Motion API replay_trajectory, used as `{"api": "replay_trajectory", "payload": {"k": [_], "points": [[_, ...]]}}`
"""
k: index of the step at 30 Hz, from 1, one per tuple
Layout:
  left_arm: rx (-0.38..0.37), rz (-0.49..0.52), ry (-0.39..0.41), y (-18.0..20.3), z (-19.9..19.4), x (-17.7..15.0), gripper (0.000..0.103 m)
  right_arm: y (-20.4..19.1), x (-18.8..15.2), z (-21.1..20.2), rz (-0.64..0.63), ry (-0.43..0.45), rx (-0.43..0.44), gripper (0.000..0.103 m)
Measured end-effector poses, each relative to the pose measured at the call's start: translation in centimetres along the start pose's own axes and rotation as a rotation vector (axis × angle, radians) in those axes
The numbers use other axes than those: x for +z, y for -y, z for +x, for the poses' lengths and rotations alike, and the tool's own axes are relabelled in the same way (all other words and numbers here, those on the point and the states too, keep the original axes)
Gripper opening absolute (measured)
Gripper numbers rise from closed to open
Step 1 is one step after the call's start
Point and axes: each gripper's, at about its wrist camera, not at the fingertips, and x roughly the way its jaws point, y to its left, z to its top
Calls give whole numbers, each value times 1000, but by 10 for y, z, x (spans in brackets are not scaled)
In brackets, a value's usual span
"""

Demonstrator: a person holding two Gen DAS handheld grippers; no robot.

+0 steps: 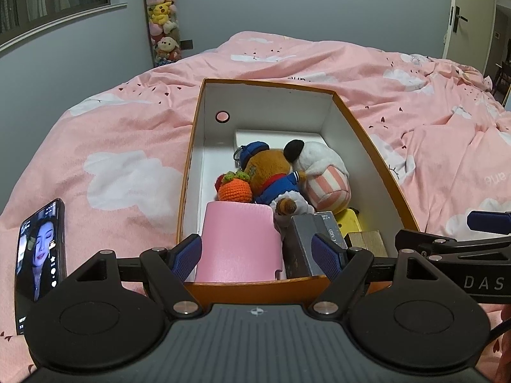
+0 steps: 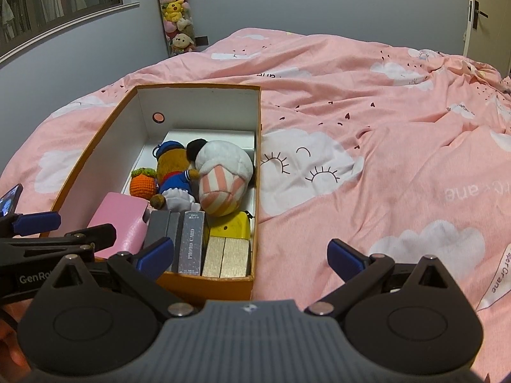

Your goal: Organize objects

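orange box [image 1: 361, 134] sits on the pink duvet [image 1: 127, 146], already packed: pink case [image 1: 239, 242] at 6 o'clock inside, plush bear [image 1: 268, 172] and striped plush [image 1: 325, 178] mid-box, card packs [image 2: 188, 242] and gold blocks [image 2: 226, 257] at the near end. left gripper [image 1: 260, 253] is spread wide over the near wall, nothing held. right gripper [image 2: 250, 255] is also wide open and empty, at 3 o'clock of the box. packing looks near done. phone [image 1: 40, 249] lies at 9 o'clock; no loose item is seen, so the next move likely calls for a lid or a withdrawal.
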Motion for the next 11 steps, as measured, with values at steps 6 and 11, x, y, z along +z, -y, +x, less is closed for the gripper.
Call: {"api": "replay_trajectory", "payload": {"k": [6, 11], "points": [[-2, 2, -1, 0, 0, -1, 92, 0, -1, 0, 3, -5, -3, 102], [-3, 3, -1, -1, 1, -2, 92, 0, -1, 0, 2, -5, -4, 102]]}}
